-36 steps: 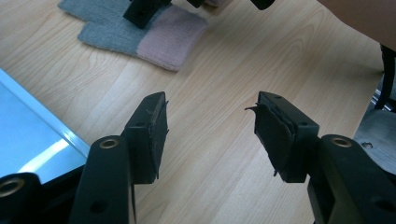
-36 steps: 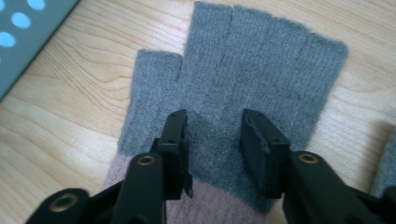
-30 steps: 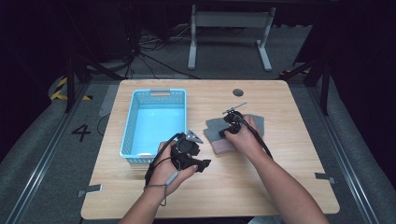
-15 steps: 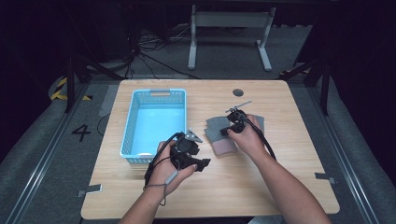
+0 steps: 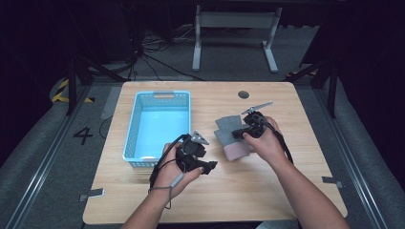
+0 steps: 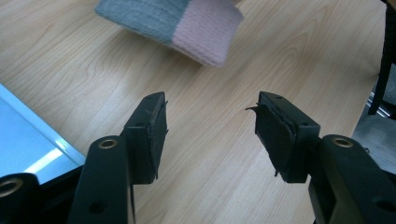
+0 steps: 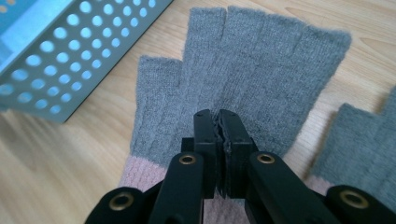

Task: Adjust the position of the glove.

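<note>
Fingers of the right gripper [image 7: 223, 133] have just closed, pinching the grey glove [image 7: 243, 70] and lifting it off the worktop [image 5: 267, 186]; left gripper [image 6: 210, 135] waits open. Basket [image 5: 138, 119] likely next.

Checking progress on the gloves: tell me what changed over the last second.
The right tool closed its jaws on the nearer grey glove and began lifting, moving slightly toward the table's far side in the high view. The left tool stayed open and still; the blue basket and second glove kept their places.
</note>
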Motion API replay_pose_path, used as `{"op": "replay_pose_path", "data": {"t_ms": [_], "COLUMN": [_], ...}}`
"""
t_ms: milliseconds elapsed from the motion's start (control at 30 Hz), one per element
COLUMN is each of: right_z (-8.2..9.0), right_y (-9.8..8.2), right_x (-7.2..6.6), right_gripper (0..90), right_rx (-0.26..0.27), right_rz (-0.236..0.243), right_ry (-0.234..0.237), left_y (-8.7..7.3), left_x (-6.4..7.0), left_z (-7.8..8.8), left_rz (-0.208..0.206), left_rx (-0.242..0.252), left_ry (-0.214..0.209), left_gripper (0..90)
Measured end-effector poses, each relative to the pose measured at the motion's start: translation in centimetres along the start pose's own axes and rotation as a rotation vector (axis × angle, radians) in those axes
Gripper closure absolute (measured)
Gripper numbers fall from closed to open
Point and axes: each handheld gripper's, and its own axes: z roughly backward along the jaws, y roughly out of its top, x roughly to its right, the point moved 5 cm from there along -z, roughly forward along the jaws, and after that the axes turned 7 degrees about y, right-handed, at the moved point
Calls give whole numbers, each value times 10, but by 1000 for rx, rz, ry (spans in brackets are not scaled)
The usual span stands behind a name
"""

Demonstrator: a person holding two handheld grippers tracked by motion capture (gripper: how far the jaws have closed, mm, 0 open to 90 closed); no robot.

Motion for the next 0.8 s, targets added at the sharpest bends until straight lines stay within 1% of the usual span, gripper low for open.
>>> {"op": "replay_pose_path", "data": {"t_ms": [67,167,200,333,367,400,467,600,667,733,800], "right_z": [7,15,18,25,25,28,30,32,32,32,30], "right_y": [-3,-8,-10,-18,-18,-23,-29,-41,-46,-52,-57], "right_x": [-1,-6,-7,-11,-11,-14,-16,-21,-23,-26,-28], "right_gripper": [876,876,876,876,876,875,875,875,875,875,875], "right_rx": [-4,-6,-10,-35,-35,-47,-60,-94,-112,-126,-155], "right_rz": [17,44,58,118,118,144,166,200,232,252,267], "right_ry": [19,93,109,132,132,141,153,169,181,193,199], "left_y": [1,2,2,4,4,4,5,5,5,6,6], "left_x": [0,0,0,3,3,3,4,3,3,3,4], "left_z": [0,0,-1,-2,-2,-2,-3,-3,-3,-3,-4], "left_rz": [-2,-1,-3,-12,-12,-14,-15,-16,-16,-17,-17], "left_rx": [0,0,3,-1,-1,-2,-1,-2,1,0,-3], "left_ry": [-3,-5,-5,-11,-11,-11,-14,-10,-9,-10,-12], "left_gripper": [445,445,445,445,444,444,444,444,444,445,447]}}
